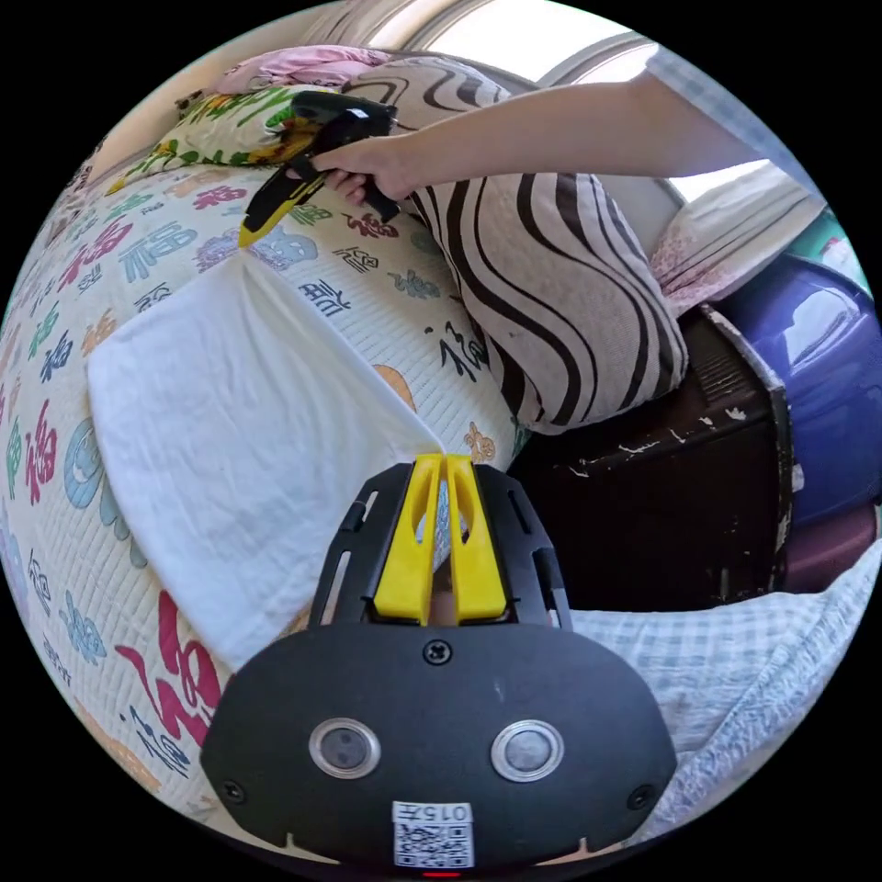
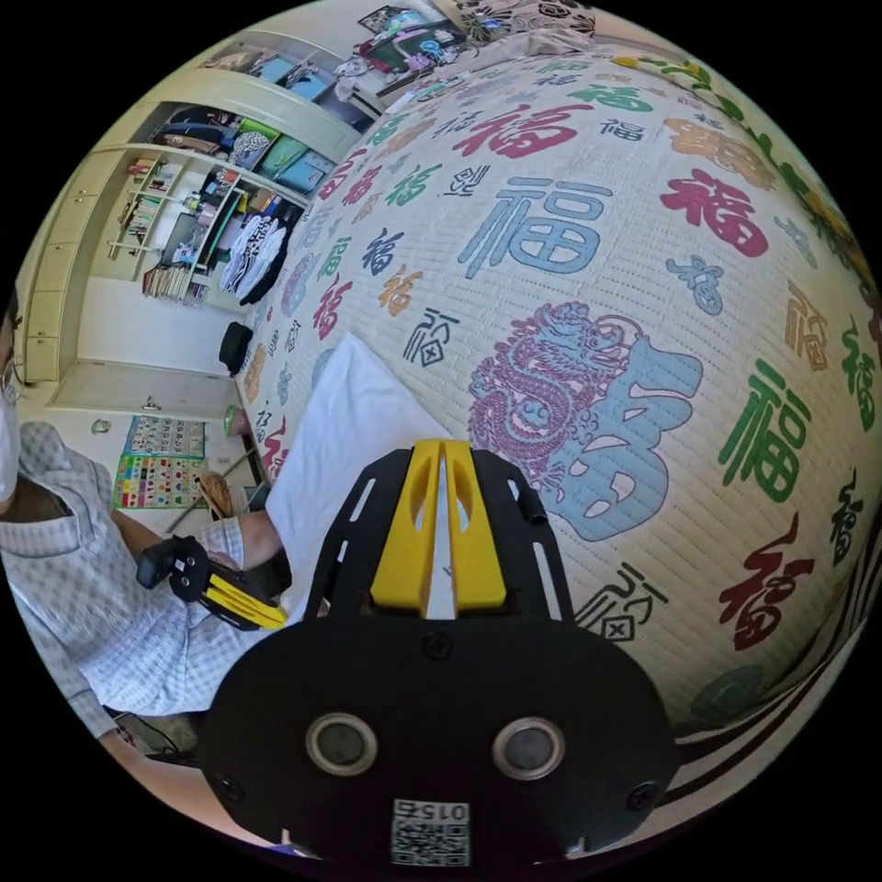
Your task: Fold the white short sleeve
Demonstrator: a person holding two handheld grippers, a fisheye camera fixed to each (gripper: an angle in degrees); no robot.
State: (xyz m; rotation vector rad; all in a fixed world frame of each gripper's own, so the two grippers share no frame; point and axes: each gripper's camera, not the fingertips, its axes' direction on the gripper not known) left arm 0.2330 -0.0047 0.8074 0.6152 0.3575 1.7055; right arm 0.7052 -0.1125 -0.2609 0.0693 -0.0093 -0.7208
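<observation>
The white shirt (image 1: pixel 230 432) is spread flat on the bed (image 1: pixel 138 248), stretched between the two tongs. One corner is pinched by the left tongs (image 1: pixel 443 459), whose jaws are pressed together on the cloth at the bed's edge. The opposite corner is clamped by the right tongs (image 2: pixel 443 450), jaws likewise closed on white fabric. In the left gripper view, the right tongs are seen beyond the shirt, held by a hand (image 1: pixel 372 170) beside a striped pillow (image 1: pixel 551 276). A dark cabinet (image 1: pixel 661 496) is seen right of the left tongs.
</observation>
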